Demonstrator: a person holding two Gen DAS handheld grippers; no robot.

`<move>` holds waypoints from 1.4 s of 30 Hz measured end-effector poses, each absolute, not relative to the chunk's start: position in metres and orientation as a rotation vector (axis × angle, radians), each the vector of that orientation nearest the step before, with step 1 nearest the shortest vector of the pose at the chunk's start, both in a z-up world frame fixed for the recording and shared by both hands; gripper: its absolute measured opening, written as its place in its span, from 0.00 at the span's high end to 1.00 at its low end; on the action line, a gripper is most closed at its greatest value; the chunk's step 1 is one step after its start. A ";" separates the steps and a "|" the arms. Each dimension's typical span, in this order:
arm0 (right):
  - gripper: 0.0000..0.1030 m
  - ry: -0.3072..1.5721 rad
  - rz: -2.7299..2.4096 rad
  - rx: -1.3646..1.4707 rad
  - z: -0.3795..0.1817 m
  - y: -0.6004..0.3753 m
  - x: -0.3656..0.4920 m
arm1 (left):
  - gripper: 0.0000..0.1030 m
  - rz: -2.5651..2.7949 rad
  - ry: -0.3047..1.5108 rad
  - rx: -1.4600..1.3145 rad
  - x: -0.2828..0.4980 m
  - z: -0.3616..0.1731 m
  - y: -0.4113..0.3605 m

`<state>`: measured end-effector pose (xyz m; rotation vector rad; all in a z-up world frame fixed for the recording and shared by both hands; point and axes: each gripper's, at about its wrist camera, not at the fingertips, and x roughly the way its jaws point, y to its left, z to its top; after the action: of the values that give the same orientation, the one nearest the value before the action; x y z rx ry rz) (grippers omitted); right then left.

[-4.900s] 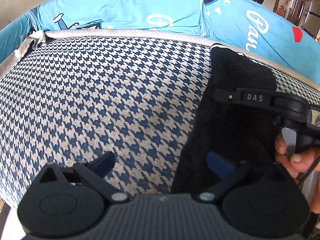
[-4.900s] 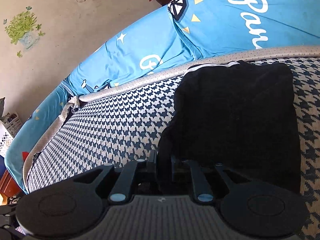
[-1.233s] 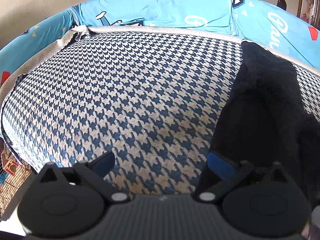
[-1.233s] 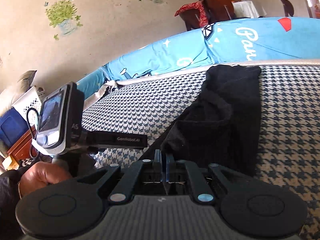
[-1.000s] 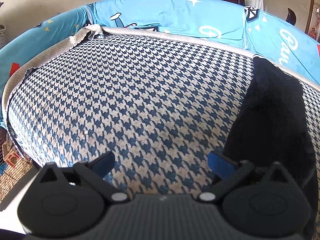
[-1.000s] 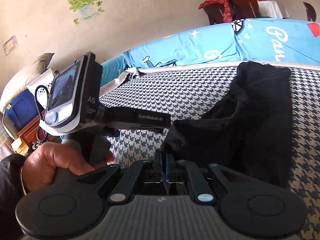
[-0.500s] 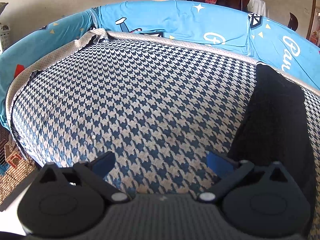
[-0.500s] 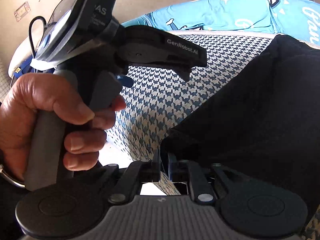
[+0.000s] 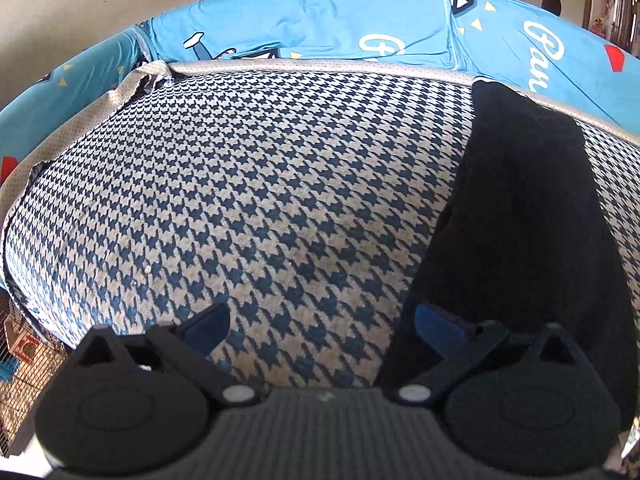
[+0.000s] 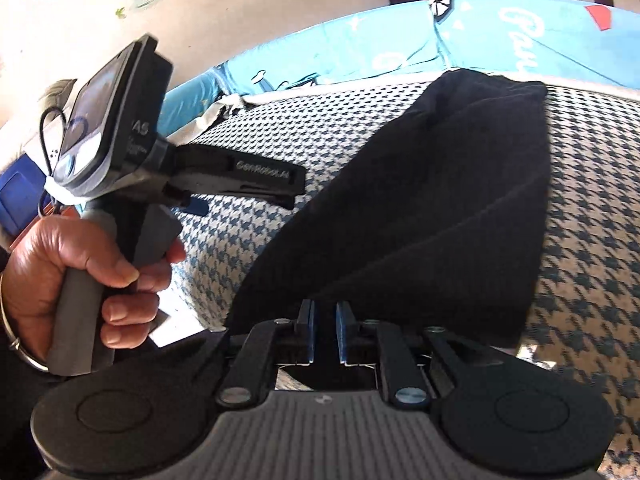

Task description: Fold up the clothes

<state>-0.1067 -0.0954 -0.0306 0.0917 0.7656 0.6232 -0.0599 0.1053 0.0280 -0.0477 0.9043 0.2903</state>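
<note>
On the left, the left tool (image 9: 322, 328) hangs spread wide over the houndstooth bed (image 9: 256, 200), gripping nothing. To its right lies the black garment (image 10: 448, 208), folded long, its near edge between the right tool's (image 10: 325, 330) slightly parted blue pads, released.

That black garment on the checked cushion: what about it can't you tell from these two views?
- Black garment, left wrist view: right side cut off by the picture's edge, near end hidden by the gripper's body.
- Right wrist view: near edge hidden behind the right hand-held gripper.
- Both views: too dark to tell the type of clothing or its layers.
</note>
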 end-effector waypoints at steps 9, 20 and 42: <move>0.82 0.795 0.394 0.207 -0.029 -0.160 -0.109 | 0.00 0.218 0.916 -0.001 -0.059 0.018 0.080; 0.72 0.897 0.412 0.333 -0.044 -0.184 -0.110 | 0.00 0.210 0.928 0.023 -0.055 0.012 0.067; 0.94 0.865 0.490 0.191 -0.032 -0.172 -0.134 | 0.00 0.236 0.927 0.014 -0.057 0.009 0.070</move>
<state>-0.1341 -0.1725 -0.0321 0.1914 0.8647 0.4900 -0.0565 0.0697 0.0087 0.0144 0.9274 0.2364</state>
